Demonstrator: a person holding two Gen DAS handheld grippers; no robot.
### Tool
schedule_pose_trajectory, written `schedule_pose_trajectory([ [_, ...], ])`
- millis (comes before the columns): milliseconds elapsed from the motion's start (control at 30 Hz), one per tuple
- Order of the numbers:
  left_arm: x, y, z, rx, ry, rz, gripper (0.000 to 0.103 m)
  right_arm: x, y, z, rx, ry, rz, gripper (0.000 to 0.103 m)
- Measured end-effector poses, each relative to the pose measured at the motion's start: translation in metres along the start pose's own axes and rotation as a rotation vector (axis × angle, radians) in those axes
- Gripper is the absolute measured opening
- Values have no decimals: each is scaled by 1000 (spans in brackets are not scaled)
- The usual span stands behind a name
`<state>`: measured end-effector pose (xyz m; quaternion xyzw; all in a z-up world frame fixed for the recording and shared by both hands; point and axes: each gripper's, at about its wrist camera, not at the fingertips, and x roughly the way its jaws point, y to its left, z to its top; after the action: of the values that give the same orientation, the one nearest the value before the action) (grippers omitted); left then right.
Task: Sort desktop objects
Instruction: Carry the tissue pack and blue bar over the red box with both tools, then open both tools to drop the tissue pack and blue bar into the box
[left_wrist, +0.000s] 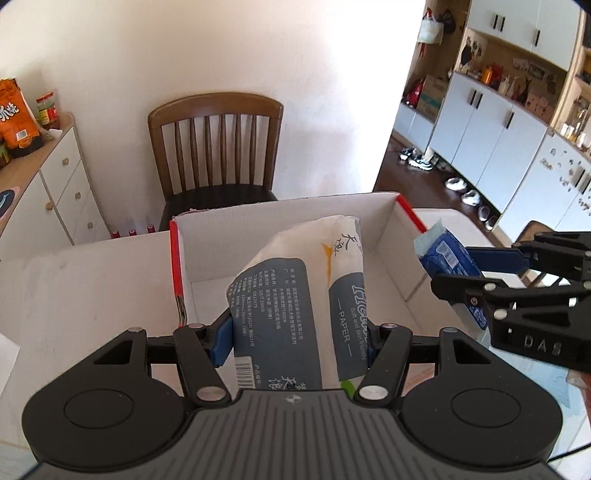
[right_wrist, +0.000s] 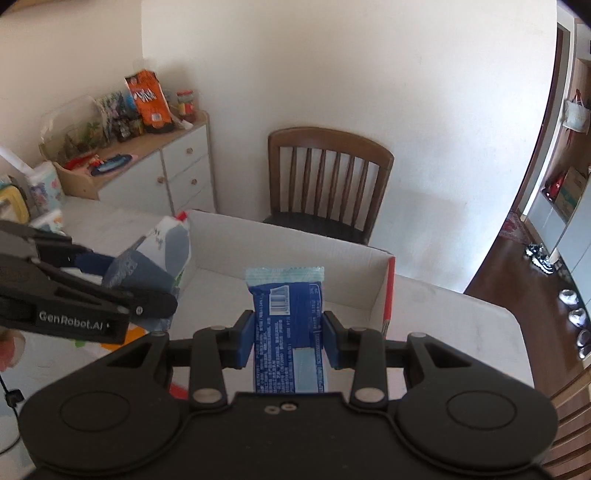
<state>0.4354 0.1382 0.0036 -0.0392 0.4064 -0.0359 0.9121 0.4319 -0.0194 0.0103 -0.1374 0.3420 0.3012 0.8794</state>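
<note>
My left gripper (left_wrist: 297, 341) is shut on a white and grey tissue paper pack (left_wrist: 295, 295), which stands up between the blue pads over the open cardboard box (left_wrist: 280, 210). My right gripper (right_wrist: 289, 341) is shut on a blue snack packet (right_wrist: 288, 325), held above the near side of the same box (right_wrist: 295, 236). In the left wrist view the right gripper (left_wrist: 454, 273) comes in from the right with the blue packet (left_wrist: 443, 254) at the box's right wall. Seen from the right wrist, the left gripper (right_wrist: 147, 284) holds the tissue pack (right_wrist: 162, 251) at the box's left corner.
The box, white inside with red edges, lies on a white table (right_wrist: 461, 321). A wooden chair (left_wrist: 218, 147) stands behind it at the wall. A low white cabinet (right_wrist: 177, 170) with snack bags and jars is at the left. Shoes line the floor (left_wrist: 461, 188) at the right.
</note>
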Motion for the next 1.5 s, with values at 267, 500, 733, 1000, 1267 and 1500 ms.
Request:
schedule_pose_trajectory([
  [267, 47, -2, 13, 33, 60, 37, 62, 42, -4, -2, 26, 40, -27, 37],
  [500, 98, 4, 17, 87, 187, 83, 62, 88, -9, -12, 30, 165, -30, 37],
  [733, 126, 0, 17, 144, 274, 111, 63, 111, -9, -21, 19, 254, -30, 37],
  [1000, 135, -3, 17, 150, 316, 86, 63, 119, -10, -26, 13, 307, -11, 37],
  [1267, 137, -1, 18, 127, 332, 83, 68, 118, -14, -29, 28, 332, 6, 42],
  [1500, 124, -9, 22, 133, 288, 77, 78, 105, -16, -30, 5, 311, 23, 55],
])
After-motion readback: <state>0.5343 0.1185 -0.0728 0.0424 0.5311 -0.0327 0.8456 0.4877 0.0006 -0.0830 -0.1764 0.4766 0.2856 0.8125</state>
